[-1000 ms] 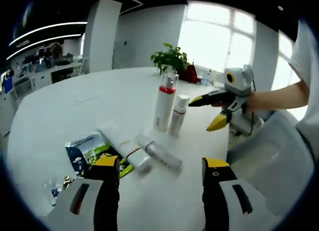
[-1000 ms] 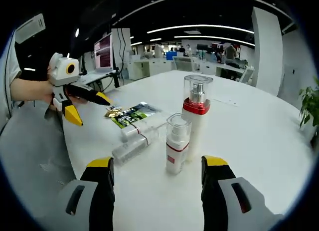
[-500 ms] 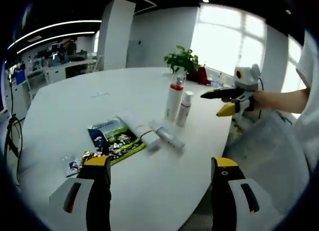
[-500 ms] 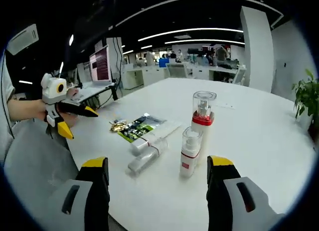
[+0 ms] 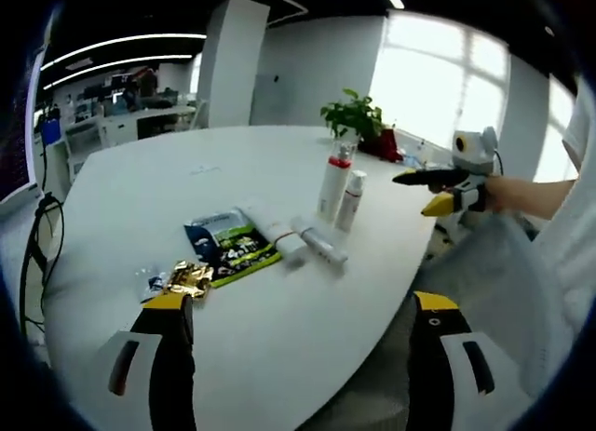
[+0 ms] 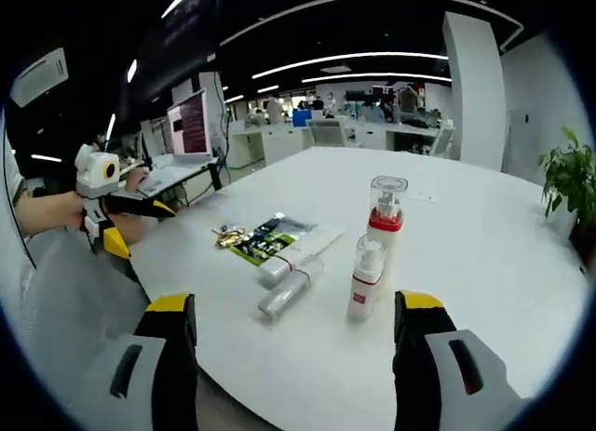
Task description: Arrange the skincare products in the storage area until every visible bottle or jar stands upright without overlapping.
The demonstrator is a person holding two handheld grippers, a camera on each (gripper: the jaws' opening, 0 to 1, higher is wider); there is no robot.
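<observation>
Broadly, a white round worktop (image 5: 140,198) is carrying everything, with a potted plant (image 5: 353,117) sitting at its far edge in the left gripper view and office desks with a monitor (image 6: 189,122) standing beyond it in the right gripper view. Nothing is blocking the way to the products.

A tall pump bottle with a red collar (image 6: 384,222) is standing upright, and a shorter spray bottle (image 6: 366,280) is standing upright just beside it. A white tube (image 5: 276,235) and a clear bottle (image 5: 319,244) are lying flat side by side near them, next to a green-and-blue sachet (image 5: 230,247) and a gold foil packet (image 5: 190,277).

The left hand-held gripper (image 5: 300,310) is hovering with jaws spread wide and holding nothing, well apart from the lying products. The right hand-held gripper (image 6: 292,308) is likewise open and empty, with the clear bottle ahead between its jaws.

Compared with a second ago, both hand-held grippers have pulled back, so the products are looking smaller and farther off; the products themselves are lying as before.
</observation>
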